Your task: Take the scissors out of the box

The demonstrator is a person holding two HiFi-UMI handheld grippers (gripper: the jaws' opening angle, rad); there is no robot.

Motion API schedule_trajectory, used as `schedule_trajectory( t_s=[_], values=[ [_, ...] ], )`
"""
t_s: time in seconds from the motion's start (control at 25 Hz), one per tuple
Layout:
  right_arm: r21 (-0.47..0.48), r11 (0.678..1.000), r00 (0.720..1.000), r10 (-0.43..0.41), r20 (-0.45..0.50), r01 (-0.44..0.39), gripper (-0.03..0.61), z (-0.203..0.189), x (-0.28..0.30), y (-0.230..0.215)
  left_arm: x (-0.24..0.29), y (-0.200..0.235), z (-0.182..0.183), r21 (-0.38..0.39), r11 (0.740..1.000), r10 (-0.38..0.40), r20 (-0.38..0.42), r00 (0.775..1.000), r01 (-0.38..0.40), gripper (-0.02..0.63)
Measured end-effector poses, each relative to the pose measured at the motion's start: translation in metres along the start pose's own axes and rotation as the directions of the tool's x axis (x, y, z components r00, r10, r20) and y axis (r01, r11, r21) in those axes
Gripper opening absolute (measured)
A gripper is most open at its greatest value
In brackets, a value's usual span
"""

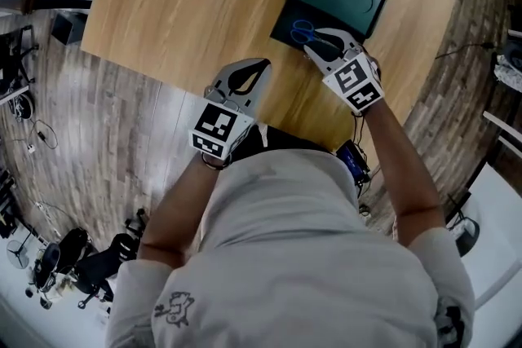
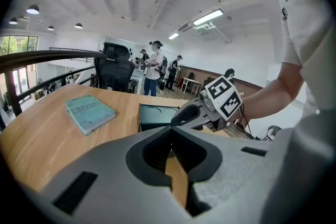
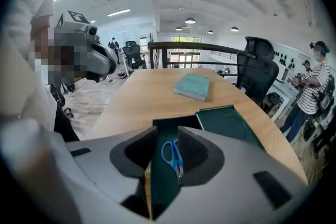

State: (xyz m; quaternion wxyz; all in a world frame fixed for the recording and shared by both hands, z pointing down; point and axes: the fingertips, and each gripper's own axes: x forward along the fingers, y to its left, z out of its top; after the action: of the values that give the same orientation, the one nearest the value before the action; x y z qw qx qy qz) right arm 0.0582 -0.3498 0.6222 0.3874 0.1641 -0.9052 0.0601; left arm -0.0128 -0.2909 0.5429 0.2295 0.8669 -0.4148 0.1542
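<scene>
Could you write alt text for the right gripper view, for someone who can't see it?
The right gripper holds its two grey jaws open, and between them are seen blue-handled scissors lying in an open dark green box on a wooden table. The box's lid lies open to the right, and a teal book rests farther back.

Bright, even indoor light from ceiling strip lights (image 2: 207, 17) plus a window (image 2: 13, 44). Shadows on the table (image 1: 163, 20) are soft. Gripper views: heavy fisheye, black vignetted corners, near foreground slightly soft.
</scene>
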Motion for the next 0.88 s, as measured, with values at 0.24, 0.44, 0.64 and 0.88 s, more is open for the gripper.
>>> schedule_trajectory(
  t_s=[0.24, 0.44, 0.64, 0.88],
  values=[
    [-0.045, 0.997, 0.993, 0.052, -0.109, -0.058, 0.129, -0.034, 0.034, -0.006, 0.017, 0.004, -0.013, -0.025, 1.0, 0.01, -0.024, 1.0, -0.011, 0.005],
    [-0.075, 0.993, 0.982, 0.077, -0.171, -0.091, 0.129, -0.057, 0.059, -0.008, 0.032, 0.009, -0.023, -0.028, 1.0, 0.01, -0.038, 0.999, -0.011, 0.005],
    [-0.086, 0.99, 0.973, 0.096, -0.212, -0.116, 0.129, -0.07, 0.079, -0.011, 0.044, 0.015, -0.027, -0.052, 0.999, 0.012, -0.044, 0.999, -0.015, 0.005],
    [-0.098, 0.984, 0.961, 0.118, -0.249, -0.146, 0.129, -0.079, 0.094, -0.011, 0.045, 0.021, -0.031, -0.058, 0.998, 0.03, -0.047, 0.998, -0.032, 0.006]
  ],
)
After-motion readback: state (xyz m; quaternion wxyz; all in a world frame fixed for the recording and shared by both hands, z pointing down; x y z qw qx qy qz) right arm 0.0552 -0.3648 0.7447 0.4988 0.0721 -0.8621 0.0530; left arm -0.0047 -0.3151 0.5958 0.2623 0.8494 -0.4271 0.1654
